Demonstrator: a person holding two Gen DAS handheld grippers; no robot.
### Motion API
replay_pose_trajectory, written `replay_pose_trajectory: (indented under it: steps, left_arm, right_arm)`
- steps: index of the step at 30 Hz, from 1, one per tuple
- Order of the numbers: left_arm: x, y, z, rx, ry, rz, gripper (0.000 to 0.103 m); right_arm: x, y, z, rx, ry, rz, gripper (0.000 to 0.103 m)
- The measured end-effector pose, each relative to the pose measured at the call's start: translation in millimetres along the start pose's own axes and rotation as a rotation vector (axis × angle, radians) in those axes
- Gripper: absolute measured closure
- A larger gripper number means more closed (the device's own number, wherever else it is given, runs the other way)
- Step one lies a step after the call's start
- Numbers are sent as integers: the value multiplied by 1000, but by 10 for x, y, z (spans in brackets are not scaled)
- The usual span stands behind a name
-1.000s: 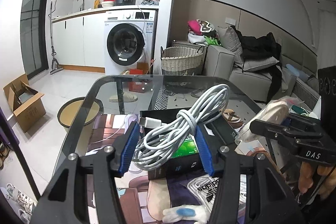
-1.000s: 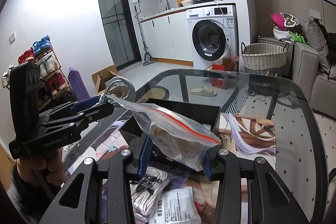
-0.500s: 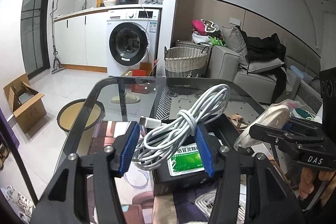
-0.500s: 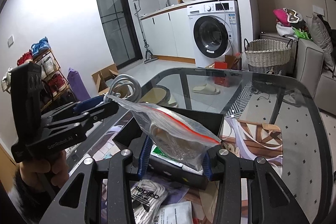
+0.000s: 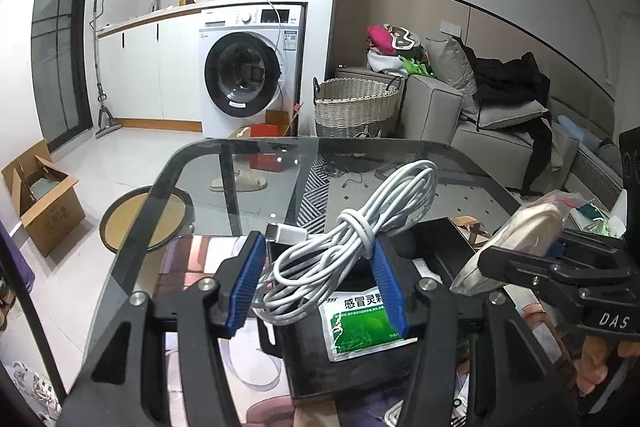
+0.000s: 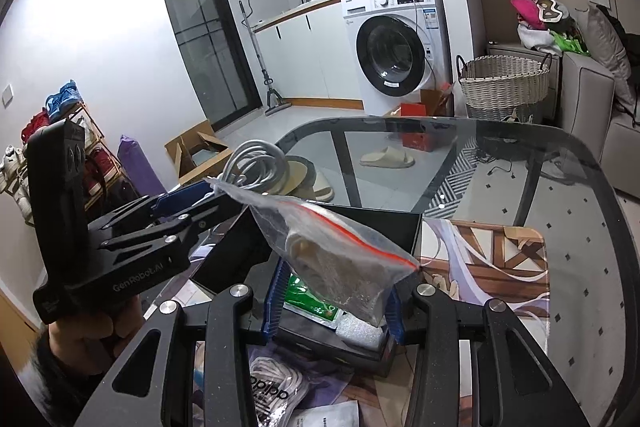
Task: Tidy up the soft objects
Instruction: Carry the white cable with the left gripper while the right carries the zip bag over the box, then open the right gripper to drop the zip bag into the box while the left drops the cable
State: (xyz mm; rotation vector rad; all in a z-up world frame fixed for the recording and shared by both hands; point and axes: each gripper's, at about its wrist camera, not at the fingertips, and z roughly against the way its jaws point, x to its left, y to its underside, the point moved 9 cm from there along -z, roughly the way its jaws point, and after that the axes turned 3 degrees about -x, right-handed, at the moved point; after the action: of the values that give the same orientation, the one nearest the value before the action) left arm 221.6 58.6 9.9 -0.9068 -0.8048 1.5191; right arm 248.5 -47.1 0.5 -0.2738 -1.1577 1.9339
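Item: my left tool [image 5: 318,281] pinching white cable [image 5: 352,235], right tool [image 6: 334,301] pinching zip bag [image 6: 340,251], both now advanced over black box [image 6: 376,223] below—drop-off next.

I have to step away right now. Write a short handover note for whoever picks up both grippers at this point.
Left gripper: shut on the coiled white cable, held above the black box.
Right gripper: shut on the clear zip bag, also above the box.
In the box: a green sachet and a white foam piece.
On the table mat in front of the box: a bundle of laces and a white packet.
Left to do, likely: drop cable and bag into the box, then collect the laces and packet.
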Motion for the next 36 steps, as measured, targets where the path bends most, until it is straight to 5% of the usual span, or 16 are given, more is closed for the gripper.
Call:
replay_pose_trajectory:
  steps: [10,14,17,21,30,33,36]
  left_arm:
    - [45,-47,-73,5,6,29,50]
    - [90,-46,-68,6,2,37,50]
    - [129,-43,-70,6,1,45,50]
    - [148,-21,-91,15,0,44,50]
    - [-54,8,-156,32,25,-33,50]
    - [-199,19,-189,37,41,-88,47]
    - [-256,67,-270,70,32,-113,27]
  right_arm:
    - [-6,-4,-233,59,-26,-31,62]
    - [29,-1,-253,83,-113,-102,62]
    - [-5,23,-310,103,-80,-99,62]
    - [-114,101,-376,122,74,-28,61]
    - [-201,70,-170,69,62,-35,52]
    - [-244,69,-119,65,64,-37,51]
    - [-306,110,-56,67,68,-46,42]
